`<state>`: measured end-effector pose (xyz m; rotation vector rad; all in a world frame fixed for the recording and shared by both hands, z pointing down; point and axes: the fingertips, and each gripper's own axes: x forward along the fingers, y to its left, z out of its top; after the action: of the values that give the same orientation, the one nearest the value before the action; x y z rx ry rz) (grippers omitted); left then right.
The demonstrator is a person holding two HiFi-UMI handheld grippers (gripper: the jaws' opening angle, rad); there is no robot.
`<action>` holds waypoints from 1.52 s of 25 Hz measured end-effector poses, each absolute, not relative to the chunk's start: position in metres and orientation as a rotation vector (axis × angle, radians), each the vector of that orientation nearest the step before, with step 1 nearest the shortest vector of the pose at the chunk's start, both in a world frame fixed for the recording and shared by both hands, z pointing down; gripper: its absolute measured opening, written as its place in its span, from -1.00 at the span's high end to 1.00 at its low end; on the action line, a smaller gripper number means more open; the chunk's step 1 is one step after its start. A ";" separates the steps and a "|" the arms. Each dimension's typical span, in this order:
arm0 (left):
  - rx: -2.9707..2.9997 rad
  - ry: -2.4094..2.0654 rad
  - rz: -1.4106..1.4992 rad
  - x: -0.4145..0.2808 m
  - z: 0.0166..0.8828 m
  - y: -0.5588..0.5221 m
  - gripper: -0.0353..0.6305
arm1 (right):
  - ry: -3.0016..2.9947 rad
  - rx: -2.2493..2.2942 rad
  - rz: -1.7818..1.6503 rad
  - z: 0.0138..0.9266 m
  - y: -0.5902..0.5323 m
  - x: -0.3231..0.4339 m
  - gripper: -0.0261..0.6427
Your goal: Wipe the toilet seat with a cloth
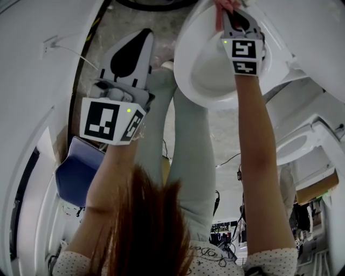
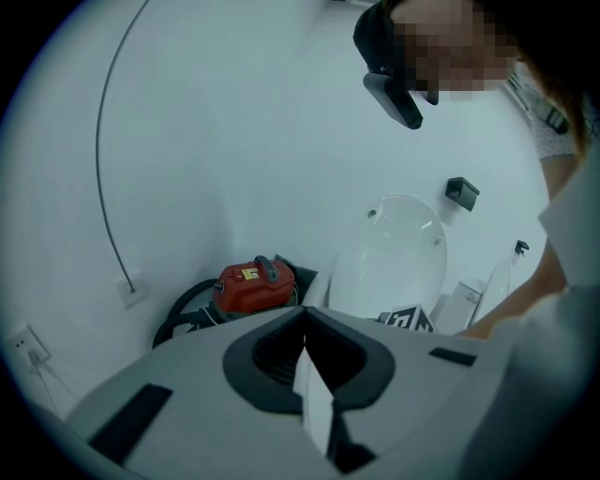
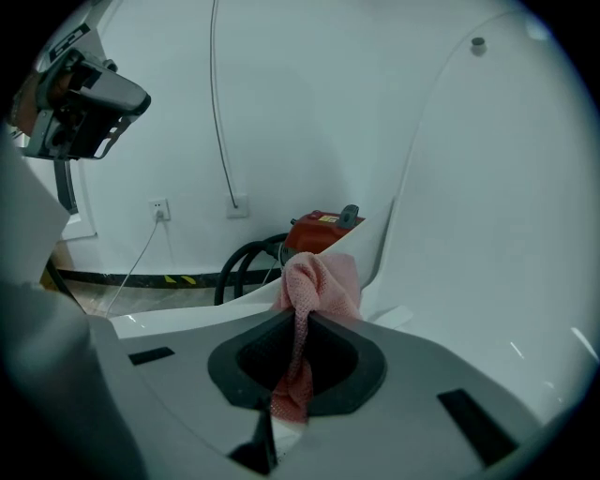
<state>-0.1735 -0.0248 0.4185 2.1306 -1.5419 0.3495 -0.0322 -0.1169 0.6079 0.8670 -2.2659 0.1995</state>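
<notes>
The right hand-held gripper [image 3: 301,314] had its two grey jaws closed tight on a pink, loosely woven cloth [image 3: 319,281], which ran up through the dark throat between them and bunched into a soft wad just past the tips. In the head view that gripper [image 1: 234,11] reached to the far side of the white oval toilet seat [image 1: 186,64], and the cloth [image 1: 220,15] showed as a pink scrap at the top edge of the picture, at the back of the bowl. Whether it pressed on the seat there could not be told. In the right gripper view the wad sat in front of the seat's pale rim [image 3: 178,319] and just beside the tall, curved white lid [image 3: 487,234], which stood raised. The left hand-held gripper [image 1: 143,34] hung well apart from the toilet, over the mottled grey floor [image 1: 116,24] beside the person's leg; its own view showed its jaws [image 2: 305,319] together, with nothing between them. Behind the toilet, against the white wall, stood a red canister machine [image 3: 319,230] with a coiled black hose [image 3: 242,264], seen also in the left gripper view [image 2: 255,284]. A white wall socket [image 3: 159,208] sat low on that wall, with a thin cable leading down from it.
</notes>
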 end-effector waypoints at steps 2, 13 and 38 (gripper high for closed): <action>2.131 -1.538 0.352 -0.173 0.419 -0.025 0.88 | -2.263 0.890 0.217 0.608 -0.119 -0.029 0.83; 2.148 -1.510 0.361 -0.166 0.420 -0.028 0.88 | -2.232 0.990 0.259 0.607 -0.127 -0.008 0.83; 2.301 -1.459 0.307 -0.137 0.348 -0.049 0.88 | -2.299 1.408 0.442 0.465 -0.107 0.081 0.82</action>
<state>-0.1366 -0.0494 0.3481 2.3011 -1.4592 0.3068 0.0812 -0.1071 0.4646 1.4083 -2.2988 0.4424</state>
